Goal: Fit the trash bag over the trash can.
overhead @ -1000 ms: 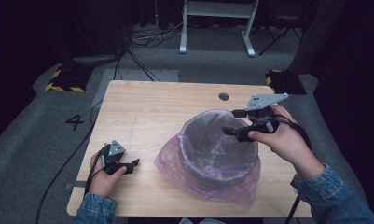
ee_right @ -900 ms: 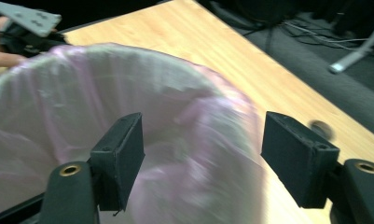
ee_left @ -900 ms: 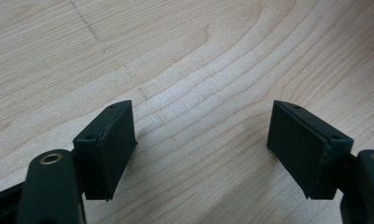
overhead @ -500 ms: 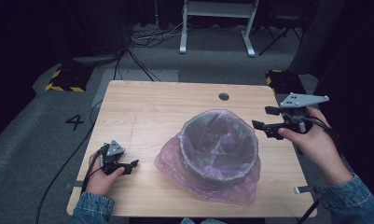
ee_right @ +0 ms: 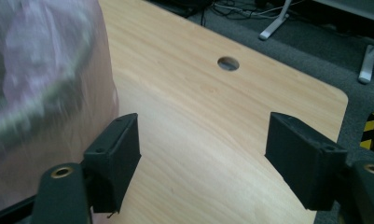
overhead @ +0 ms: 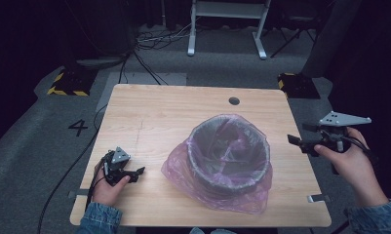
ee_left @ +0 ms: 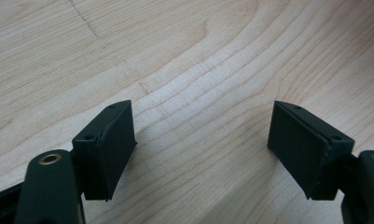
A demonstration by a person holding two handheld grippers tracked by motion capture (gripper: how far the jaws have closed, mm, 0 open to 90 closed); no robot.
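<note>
High view: the right claw (overhead: pixel 296 142) has drawn away from the bin's (overhead: pixel 230 155) rim to the right edge of the frame, past the table (overhead: pixel 159 112) edge, its jaws having just opened further, wide apart with nothing between them. The left claw (overhead: pixel 134 172) rests low at lower left, also spread and empty. The bin, lined with a pink bag (overhead: pixel 183 168), stands right of centre. The lining step looks finished, the bag released.
</note>
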